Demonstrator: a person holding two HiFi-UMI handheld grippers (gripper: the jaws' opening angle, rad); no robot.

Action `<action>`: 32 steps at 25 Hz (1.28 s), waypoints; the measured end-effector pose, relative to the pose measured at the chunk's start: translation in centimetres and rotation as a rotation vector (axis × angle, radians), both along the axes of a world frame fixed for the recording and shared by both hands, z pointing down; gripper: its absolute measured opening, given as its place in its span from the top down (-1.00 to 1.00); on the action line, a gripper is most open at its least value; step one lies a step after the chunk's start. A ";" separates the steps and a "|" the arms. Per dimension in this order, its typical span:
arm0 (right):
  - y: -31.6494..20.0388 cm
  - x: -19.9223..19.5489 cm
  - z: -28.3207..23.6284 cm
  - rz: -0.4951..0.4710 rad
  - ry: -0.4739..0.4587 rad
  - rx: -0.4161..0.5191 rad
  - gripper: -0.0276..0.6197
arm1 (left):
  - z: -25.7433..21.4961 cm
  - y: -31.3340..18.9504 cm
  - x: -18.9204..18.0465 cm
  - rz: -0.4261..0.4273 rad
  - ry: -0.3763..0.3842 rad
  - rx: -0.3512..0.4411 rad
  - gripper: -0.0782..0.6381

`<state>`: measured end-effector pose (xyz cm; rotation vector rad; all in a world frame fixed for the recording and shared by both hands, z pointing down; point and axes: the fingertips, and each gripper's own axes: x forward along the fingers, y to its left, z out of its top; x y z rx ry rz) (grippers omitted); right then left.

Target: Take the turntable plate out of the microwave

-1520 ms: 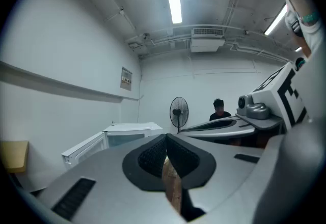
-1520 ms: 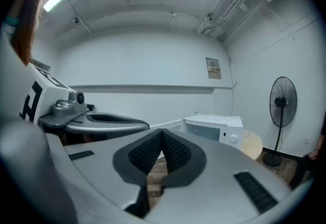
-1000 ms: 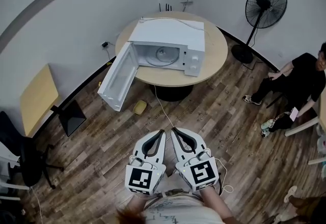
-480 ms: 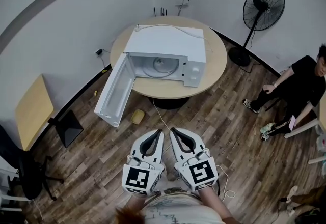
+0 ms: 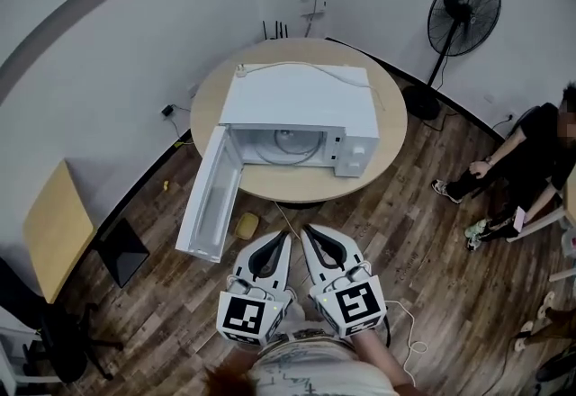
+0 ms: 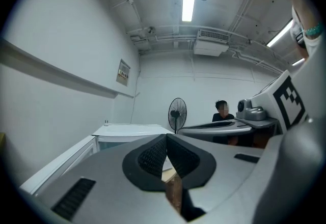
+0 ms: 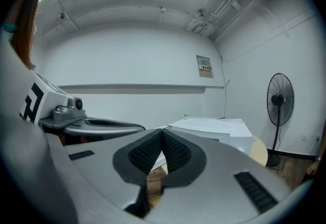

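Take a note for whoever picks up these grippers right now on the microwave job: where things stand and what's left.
Left gripper: shut, empty.
Right gripper: shut, empty.
They are side by side over the wood floor, short of the round table.
The microwave stands on the table, its door swung wide open to the left.
The turntable plate is still inside the cavity.
Done: the door is open.
Left: step closer, open the jaws, grip the plate's rim and lift it out.
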<state>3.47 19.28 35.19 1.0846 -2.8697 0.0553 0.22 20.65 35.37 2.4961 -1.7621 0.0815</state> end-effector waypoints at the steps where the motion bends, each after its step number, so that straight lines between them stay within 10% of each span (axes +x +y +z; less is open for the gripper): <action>1: -0.4 -0.5 0.1 0.002 0.003 -0.002 0.94 | 0.1 -0.4 -0.4 0.003 0.000 -0.004 0.74; 32: -9.2 -4.5 1.2 0.073 0.033 -0.038 0.94 | 1.5 -10.0 -4.9 0.069 0.063 -0.050 0.74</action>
